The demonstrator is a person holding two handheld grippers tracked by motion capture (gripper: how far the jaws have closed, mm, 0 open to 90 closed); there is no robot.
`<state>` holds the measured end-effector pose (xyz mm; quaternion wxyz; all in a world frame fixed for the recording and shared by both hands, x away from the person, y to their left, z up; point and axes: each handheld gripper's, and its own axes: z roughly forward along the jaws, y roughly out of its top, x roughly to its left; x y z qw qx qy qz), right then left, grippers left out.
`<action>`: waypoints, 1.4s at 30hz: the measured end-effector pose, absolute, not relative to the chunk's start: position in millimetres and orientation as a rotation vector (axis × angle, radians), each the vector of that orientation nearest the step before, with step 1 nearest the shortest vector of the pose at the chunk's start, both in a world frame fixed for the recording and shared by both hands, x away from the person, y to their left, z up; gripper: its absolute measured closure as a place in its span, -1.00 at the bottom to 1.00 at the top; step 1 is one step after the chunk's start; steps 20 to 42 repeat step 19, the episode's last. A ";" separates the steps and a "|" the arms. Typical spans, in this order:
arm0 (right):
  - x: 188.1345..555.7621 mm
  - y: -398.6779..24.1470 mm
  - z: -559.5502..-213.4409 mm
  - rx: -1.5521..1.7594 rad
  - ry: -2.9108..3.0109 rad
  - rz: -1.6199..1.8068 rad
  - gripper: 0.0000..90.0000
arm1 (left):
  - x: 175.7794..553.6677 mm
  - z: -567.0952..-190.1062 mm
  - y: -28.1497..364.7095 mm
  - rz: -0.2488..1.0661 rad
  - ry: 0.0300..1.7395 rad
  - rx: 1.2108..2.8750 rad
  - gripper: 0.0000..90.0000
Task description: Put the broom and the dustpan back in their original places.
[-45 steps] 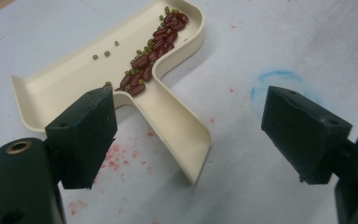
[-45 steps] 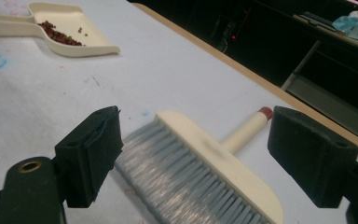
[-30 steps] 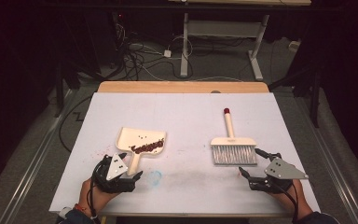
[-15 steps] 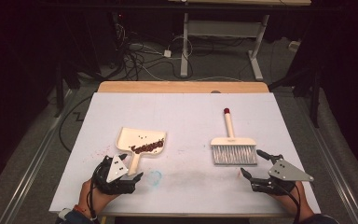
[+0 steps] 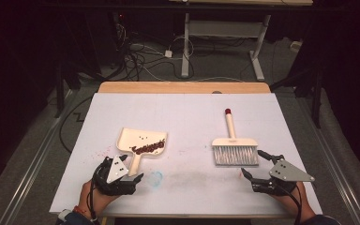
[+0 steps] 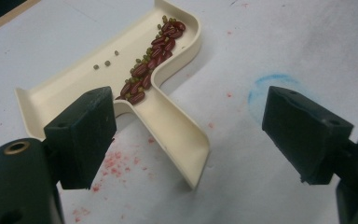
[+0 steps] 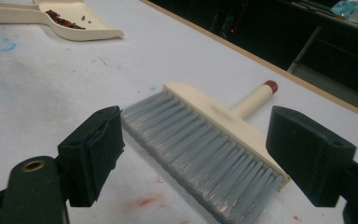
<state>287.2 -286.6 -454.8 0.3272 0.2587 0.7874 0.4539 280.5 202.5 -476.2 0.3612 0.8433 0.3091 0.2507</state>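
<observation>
Just ahead of the spread left claw (image 5: 130, 172), the dustpan (image 5: 143, 143) handle; brush (image 5: 235, 149) bristles before the spread right claw (image 5: 253, 165).

This is looking like a lab or test room rather than a home; a white sheet (image 5: 183, 117) is covering a wooden table (image 5: 183, 87) set on a grey floor, with smudges of red and blue marker staining it; black cables (image 5: 136, 58) are lying tangled on the floor behind; a white-framed desk (image 5: 225, 28) is standing beyond them; the surroundings are sitting in darkness, with light falling mainly on the work surface, as in a recording setup.
</observation>
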 end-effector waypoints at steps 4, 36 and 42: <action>286.9 -286.9 -454.3 0.676 2.061 1.192 -0.57 | 280.8 -476.7 202.6 0.636 0.810 2.171 -0.62; 288.9 -289.9 -455.2 0.693 2.052 1.187 -0.58 | 286.1 -476.6 197.5 0.634 0.801 2.181 -0.62; 288.9 -289.9 -455.2 0.693 2.052 1.187 -0.58 | 286.1 -476.6 197.5 0.634 0.801 2.181 -0.62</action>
